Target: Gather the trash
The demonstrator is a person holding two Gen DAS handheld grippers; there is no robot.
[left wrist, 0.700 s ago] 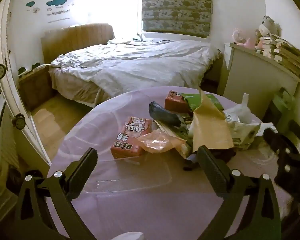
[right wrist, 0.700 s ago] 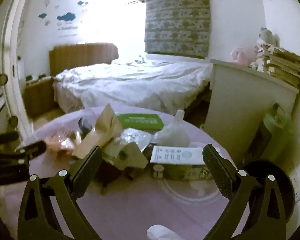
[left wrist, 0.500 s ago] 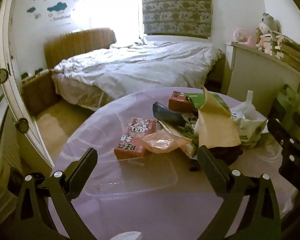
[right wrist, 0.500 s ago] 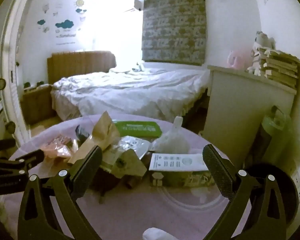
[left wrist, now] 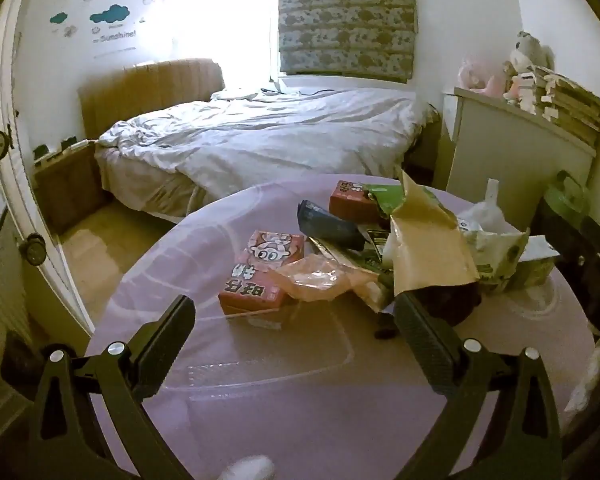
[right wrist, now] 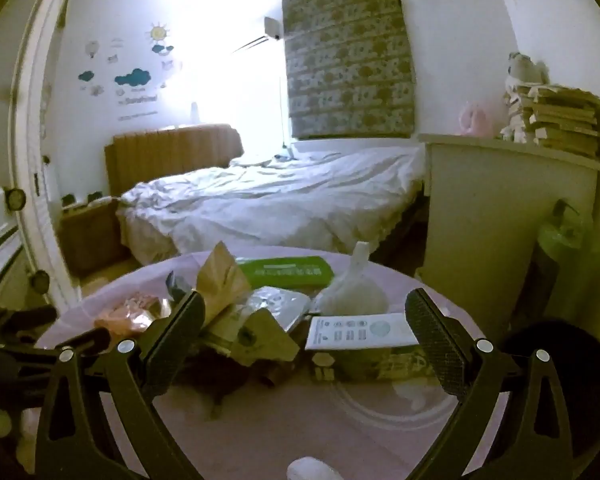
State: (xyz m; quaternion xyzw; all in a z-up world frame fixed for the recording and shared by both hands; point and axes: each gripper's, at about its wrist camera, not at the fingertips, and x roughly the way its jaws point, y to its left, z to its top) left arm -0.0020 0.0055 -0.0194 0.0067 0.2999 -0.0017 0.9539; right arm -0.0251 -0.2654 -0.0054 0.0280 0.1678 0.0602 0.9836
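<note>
Nearest to the left wrist camera, the left claw (left wrist: pixel 294 330) stood wide open and held nothing; its two black fingers (left wrist: pixel 422 344) pointed down toward the round purple tabletop (left wrist: pixel 300 420). Between the fingers, flat on the tabletop, lay a clear plastic tray (left wrist: pixel 268 354). It looked empty, but it is transparent and I cannot tell for sure. Just behind the tray stood a pink milk carton (left wrist: pixel 262 272) with a cartoon face, and a crumpled pink plastic wrapper (left wrist: pixel 320 278) rested against it. Further back was the main pile of trash: a torn brown paper bag (left wrist: pixel 428 240), a dark blue wrapper (left wrist: pixel 328 224), a second red carton (left wrist: pixel 350 200), a green packet (left wrist: pixel 384 196) and a knotted white plastic bag (left wrist: pixel 486 214). What the bags contained was not visible.

In the right wrist view, the right claw (right wrist: pixel 304 320) was also fully open with nothing between its fingers, and it was tilted less steeply than the left one. It hovered over the near side of the same pile. A box with a white printed label (right wrist: pixel 360 332) lay between its fingers but further away, not touching them. Behind it were the white bag (right wrist: pixel 354 296) and a flat green box (right wrist: pixel 288 272).

Beyond the tabletop was a bed (left wrist: pixel 268 136) with a rumpled white duvet.
</note>
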